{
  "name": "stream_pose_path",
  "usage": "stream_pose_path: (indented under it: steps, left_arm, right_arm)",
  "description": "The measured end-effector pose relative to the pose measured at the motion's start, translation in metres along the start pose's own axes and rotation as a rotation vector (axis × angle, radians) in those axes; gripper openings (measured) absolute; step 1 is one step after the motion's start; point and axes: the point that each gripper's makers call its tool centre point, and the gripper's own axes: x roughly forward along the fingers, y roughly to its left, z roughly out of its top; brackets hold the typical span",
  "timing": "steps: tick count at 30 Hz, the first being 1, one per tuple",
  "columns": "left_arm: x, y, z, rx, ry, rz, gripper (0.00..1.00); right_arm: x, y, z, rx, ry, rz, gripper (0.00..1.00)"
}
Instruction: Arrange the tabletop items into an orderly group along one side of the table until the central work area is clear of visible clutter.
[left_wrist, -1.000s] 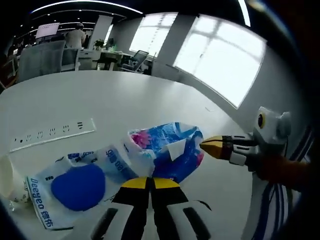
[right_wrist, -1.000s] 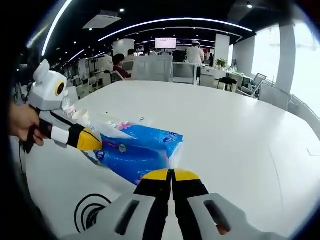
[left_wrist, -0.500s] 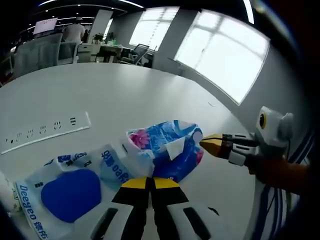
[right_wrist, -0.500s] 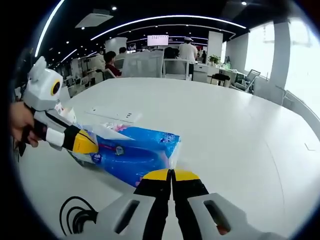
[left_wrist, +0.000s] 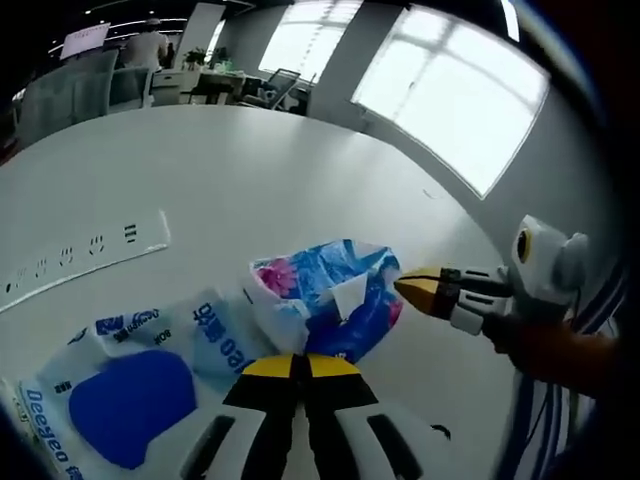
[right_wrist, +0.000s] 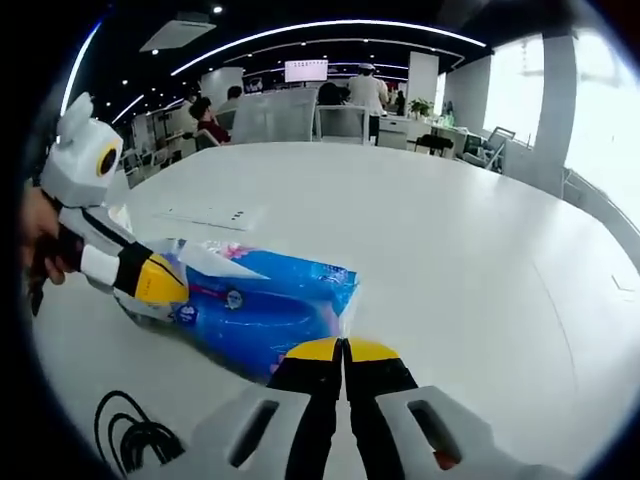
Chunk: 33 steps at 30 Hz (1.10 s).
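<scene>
Both our grippers, left (left_wrist: 297, 365) and right (right_wrist: 343, 349), are pressed together against the blue tissue pack (right_wrist: 265, 310); a power strip (left_wrist: 80, 253) lies beyond.

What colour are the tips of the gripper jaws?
Yellow, clearest on the right gripper in the right gripper view.

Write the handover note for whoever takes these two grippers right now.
Left gripper: jaws shut, nothing held, tips at the near edge of the blue tissue pack.
Right gripper: jaws shut, nothing held, tips at the other side of the same pack.
White-and-blue wipes pack lies flat beside the tissue pack. White power strip lies further out on the table. Black cable is coiled near the table edge.
Done: nothing grouped yet.
Left: move the packs and other items to one side of the table.
</scene>
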Motion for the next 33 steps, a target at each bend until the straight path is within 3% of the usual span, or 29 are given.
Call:
stream_pose_path:
  steps: [7,21,27,33]
  left_arm:
    - [0.004,0.003,-0.005,-0.034,0.018,-0.009,0.02]
    - [0.001,-0.001,-0.009,0.033,0.027,-0.002,0.04]
    - [-0.009,0.003,-0.006,0.055,0.019,0.016,0.0]
    - [-0.021,0.006,0.0,0.06,-0.026,0.027,0.01]
  right_arm:
    - [0.008,0.001,-0.006,-0.009,0.019,0.004,0.0]
    - [0.005,-0.001,-0.008,-0.035,0.024,-0.007,0.0]
    - [0.006,-0.003,-0.009,-0.029,0.026,-0.02,0.0]
    - [-0.005,0.003,0.003,0.027,-0.026,0.01,0.05]
